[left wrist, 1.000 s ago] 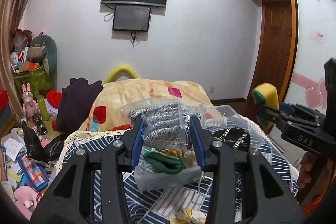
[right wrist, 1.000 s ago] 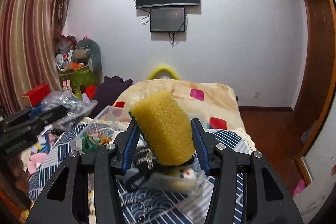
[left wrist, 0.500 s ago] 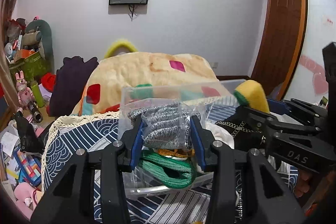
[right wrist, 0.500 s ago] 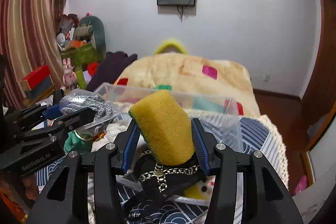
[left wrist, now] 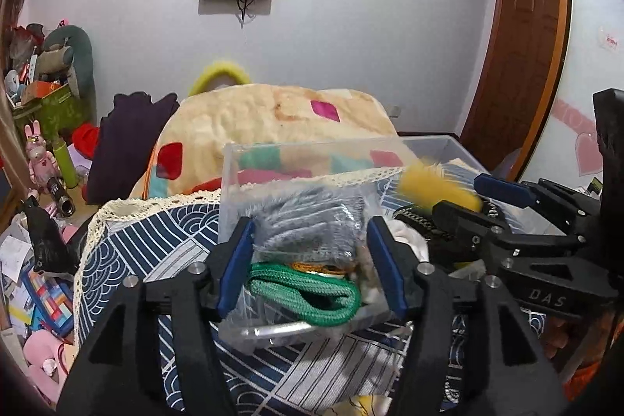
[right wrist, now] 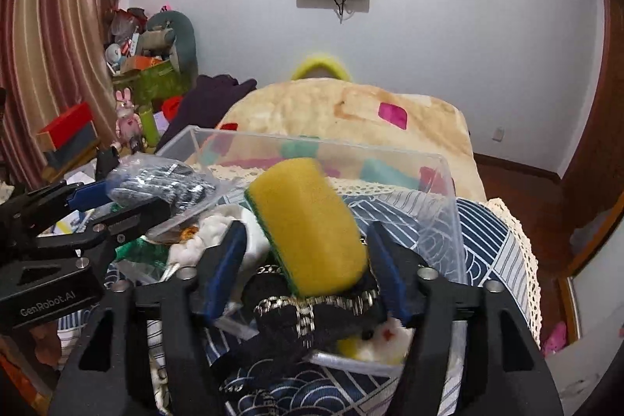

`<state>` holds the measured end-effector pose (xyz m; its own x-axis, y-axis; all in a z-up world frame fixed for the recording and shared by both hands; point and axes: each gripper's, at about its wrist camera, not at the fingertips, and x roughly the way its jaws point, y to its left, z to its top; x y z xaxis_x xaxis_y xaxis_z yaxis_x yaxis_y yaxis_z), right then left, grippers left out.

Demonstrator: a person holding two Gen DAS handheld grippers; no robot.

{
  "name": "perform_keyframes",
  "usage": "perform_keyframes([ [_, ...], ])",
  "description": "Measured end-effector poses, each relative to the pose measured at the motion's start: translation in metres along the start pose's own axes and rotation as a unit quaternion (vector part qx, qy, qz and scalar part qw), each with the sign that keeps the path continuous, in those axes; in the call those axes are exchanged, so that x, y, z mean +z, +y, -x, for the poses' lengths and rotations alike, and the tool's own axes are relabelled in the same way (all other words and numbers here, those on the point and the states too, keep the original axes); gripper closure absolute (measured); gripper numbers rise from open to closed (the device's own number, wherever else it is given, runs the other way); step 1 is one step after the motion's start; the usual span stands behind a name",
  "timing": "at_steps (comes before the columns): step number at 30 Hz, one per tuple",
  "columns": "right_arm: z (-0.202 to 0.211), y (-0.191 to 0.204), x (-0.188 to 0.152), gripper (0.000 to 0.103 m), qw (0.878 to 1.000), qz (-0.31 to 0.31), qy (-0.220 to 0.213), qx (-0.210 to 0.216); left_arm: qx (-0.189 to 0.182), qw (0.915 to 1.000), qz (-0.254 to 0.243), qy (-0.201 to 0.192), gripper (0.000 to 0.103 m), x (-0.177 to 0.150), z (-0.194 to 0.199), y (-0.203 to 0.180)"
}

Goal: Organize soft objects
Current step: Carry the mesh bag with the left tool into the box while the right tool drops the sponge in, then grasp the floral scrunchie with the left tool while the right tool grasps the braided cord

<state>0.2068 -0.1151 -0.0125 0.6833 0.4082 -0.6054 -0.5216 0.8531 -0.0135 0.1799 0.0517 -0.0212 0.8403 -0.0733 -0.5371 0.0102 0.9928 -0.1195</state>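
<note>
Sponge [right wrist: 308,225] sits loose between my right gripper's [right wrist: 308,260] parted jaws, over the clear bin [right wrist: 448,221]; light, squashy, best pinched across its flat faces. My left gripper [left wrist: 310,256] clamps the bagged grey knit [left wrist: 308,225] above the same bin; limp, slippery plastic, so I grip the bulk.

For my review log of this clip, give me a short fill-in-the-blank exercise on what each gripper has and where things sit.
1. The right gripper has a yellow sponge with a ____ underside between its fingers.
2. The left gripper carries a clear bag of grey knit fabric over a coiled ____ cord.
3. Both grippers are at a clear ____ box on the bed.

Missing words: green; green; plastic
</note>
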Motion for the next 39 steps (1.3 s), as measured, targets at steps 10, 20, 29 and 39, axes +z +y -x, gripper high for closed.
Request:
perform_keyframes([
  [10, 0.048, -0.006, 0.006, 0.035, 0.998, -0.007, -0.056, 0.013, 0.002, 0.9977, -0.025, -0.064, 0.026, 0.001, 0.060, -0.014],
  [20, 0.086, -0.003, -0.007, 0.030, 0.995, -0.007, -0.095, 0.026, -0.003, 0.9961, -0.023, -0.085, 0.013, -0.018, 0.101, -0.017],
  [29, 0.076, 0.002, -0.039, 0.030, 0.998, 0.004, -0.057, 0.027, -0.003, 0.9991, -0.014, -0.040, 0.011, -0.054, 0.096, -0.009],
  [39, 0.044, 0.015, -0.081, 0.030, 0.999, 0.005, 0.007, 0.037, -0.015, 0.9992, -0.014, 0.034, 0.011, -0.100, 0.066, -0.014],
])
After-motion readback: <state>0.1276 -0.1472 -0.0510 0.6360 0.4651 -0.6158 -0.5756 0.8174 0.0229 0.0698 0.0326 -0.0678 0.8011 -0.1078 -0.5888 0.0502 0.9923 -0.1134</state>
